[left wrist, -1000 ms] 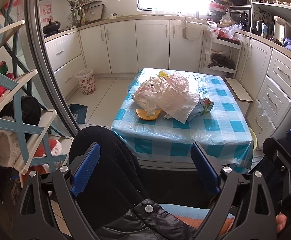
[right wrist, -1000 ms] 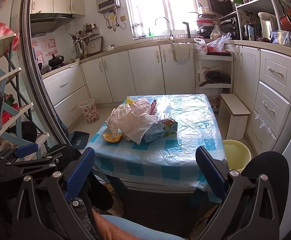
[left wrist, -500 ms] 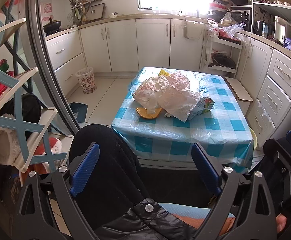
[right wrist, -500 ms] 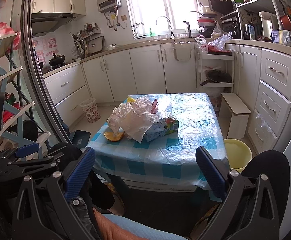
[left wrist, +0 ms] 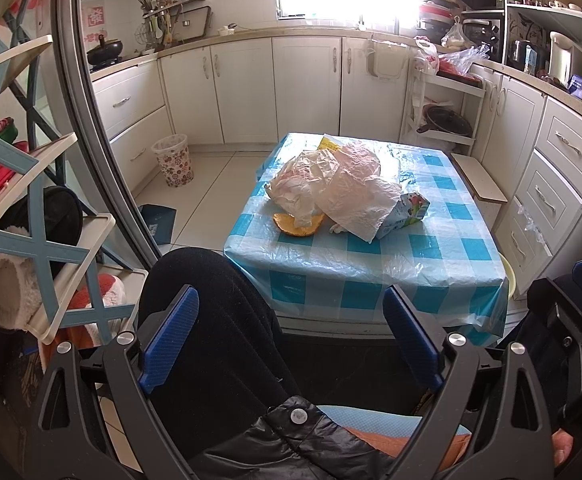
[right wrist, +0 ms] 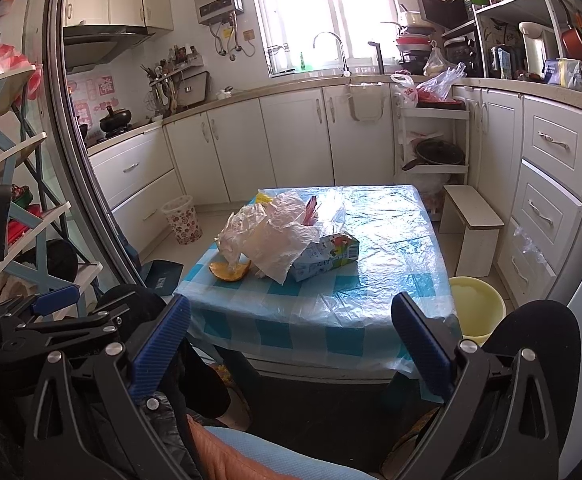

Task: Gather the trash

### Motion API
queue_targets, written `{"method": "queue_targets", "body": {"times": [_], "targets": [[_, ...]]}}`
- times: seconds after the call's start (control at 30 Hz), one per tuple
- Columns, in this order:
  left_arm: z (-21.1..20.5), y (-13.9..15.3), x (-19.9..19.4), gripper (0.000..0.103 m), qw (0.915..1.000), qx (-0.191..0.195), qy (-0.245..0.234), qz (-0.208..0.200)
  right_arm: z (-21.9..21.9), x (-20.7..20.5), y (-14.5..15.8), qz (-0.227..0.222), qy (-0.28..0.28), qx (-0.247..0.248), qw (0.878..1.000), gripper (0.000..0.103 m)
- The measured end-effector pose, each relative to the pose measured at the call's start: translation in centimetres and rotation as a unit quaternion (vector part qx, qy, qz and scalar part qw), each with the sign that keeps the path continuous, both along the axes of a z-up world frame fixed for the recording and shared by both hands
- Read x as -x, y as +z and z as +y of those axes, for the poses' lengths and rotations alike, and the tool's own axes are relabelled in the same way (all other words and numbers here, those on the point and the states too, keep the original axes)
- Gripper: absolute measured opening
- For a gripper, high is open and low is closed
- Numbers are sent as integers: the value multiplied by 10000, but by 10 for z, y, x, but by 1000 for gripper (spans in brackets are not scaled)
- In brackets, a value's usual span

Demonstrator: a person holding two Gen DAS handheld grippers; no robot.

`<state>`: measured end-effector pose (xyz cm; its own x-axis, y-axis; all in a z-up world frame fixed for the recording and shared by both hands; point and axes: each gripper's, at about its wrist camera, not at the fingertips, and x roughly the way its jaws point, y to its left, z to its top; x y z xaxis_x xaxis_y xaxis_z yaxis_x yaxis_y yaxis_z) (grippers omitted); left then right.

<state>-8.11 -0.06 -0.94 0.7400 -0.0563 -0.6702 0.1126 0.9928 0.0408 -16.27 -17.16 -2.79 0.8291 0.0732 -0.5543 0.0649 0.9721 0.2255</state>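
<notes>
Trash, namely crumpled plastic bags (left wrist: pixel 331 188), a carton (left wrist: pixel 405 216) and an orange peel (left wrist: pixel 297 225), lay mid-frame on the checked table (left wrist: pixel 371 276), hardly nearer than before, while left gripper (left wrist: pixel 291 342) and right gripper (right wrist: pixel 291 344) remained wide apart, empty, so collecting had not begun.

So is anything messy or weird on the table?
Yes. Crumpled plastic bags are heaped on the checked table, draped over a tipped carton, with an orange peel poking out underneath. Both tongs, left and right, are open and short of the table.
</notes>
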Motion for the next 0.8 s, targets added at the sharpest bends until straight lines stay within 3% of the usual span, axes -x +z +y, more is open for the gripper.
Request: {"method": "queue_targets", "body": {"times": [0.8], "targets": [[5, -13, -8, 89, 10000, -63, -54, -49, 2, -10, -15, -8, 112, 32, 9999, 96]]}}
